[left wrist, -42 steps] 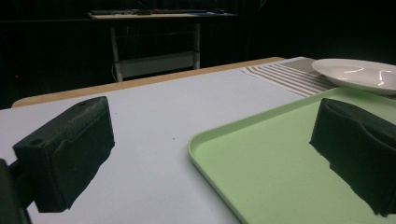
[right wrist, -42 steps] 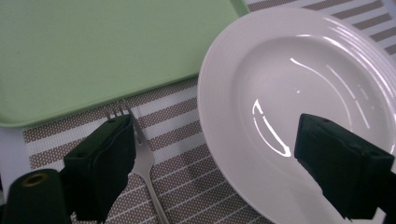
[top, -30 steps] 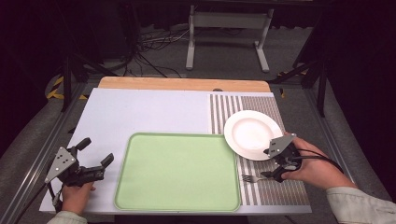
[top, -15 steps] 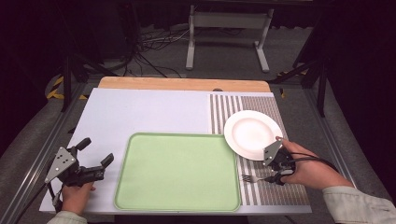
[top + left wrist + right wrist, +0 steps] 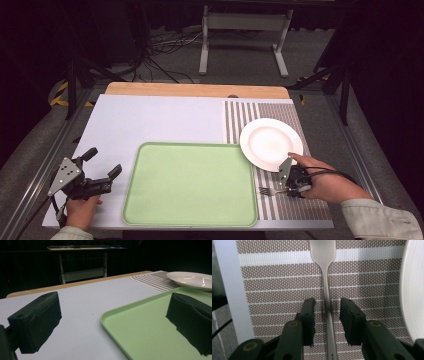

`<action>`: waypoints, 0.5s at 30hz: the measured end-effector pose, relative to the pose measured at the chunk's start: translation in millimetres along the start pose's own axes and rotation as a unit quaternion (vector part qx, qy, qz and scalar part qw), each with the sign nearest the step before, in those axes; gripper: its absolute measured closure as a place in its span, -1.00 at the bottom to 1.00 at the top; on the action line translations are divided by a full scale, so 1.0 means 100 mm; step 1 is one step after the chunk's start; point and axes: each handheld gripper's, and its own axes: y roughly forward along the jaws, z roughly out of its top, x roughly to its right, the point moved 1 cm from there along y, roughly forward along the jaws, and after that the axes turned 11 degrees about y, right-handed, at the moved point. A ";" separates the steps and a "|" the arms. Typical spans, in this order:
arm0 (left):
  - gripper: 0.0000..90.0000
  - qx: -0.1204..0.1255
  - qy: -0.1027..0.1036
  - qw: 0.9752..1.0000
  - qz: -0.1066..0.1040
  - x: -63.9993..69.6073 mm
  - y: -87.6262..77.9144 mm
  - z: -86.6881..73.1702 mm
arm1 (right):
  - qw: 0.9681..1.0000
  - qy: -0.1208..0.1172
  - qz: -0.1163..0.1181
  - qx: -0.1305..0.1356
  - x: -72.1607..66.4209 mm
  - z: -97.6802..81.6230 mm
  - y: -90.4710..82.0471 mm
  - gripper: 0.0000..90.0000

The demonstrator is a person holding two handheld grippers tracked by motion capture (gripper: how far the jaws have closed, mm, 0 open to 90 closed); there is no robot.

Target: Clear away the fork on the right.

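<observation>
A silver fork (image 5: 267,190) lies on the striped placemat (image 5: 240,120), just below the white plate (image 5: 270,142). My right gripper (image 5: 289,186) points down over the fork's handle. In the right gripper view the handle (image 5: 327,290) runs between the two jaws of the right gripper (image 5: 327,305). The jaws have just been closing, and a narrow gap still shows on each side of the handle. My left gripper (image 5: 104,161) rests open at the table's left, beside the green tray (image 5: 190,185), with nothing between its jaws.
The green tray (image 5: 150,327) takes up the near middle of the white table (image 5: 160,120). The plate (image 5: 192,280) overlaps the tray's far right corner. A wooden strip (image 5: 195,90) runs along the far edge. The plate's rim (image 5: 414,290) sits close beside the right gripper.
My right gripper has shifted slightly from the plate's edge down over the fork handle, and its jaws have narrowed around it. The left gripper has not moved.
</observation>
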 end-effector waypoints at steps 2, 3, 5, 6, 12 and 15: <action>-0.99 0.000 0.000 1.000 0.000 0.00 0.00 0.00 | 1.000 -0.004 0.000 -0.004 0.00 0.00 0.00 0.52; -0.99 0.000 0.001 1.000 0.000 0.00 0.00 0.00 | 1.000 -0.005 -0.003 -0.008 0.00 0.00 0.01 0.55; -0.99 0.001 0.001 1.000 0.000 0.00 0.00 0.00 | 1.000 -0.012 -0.005 -0.009 0.00 0.00 0.02 0.63; -0.99 0.001 0.001 1.000 0.000 0.00 0.00 0.00 | 1.000 -0.018 -0.004 -0.013 0.01 0.00 0.02 0.66; -0.99 0.000 0.001 1.000 0.000 0.00 0.00 0.00 | 0.999 -0.041 -0.016 -0.031 -0.02 0.04 0.06 0.87; -0.99 0.000 0.000 1.000 0.000 0.00 0.00 0.00 | 0.998 -0.048 -0.018 -0.042 -0.03 0.06 0.06 0.88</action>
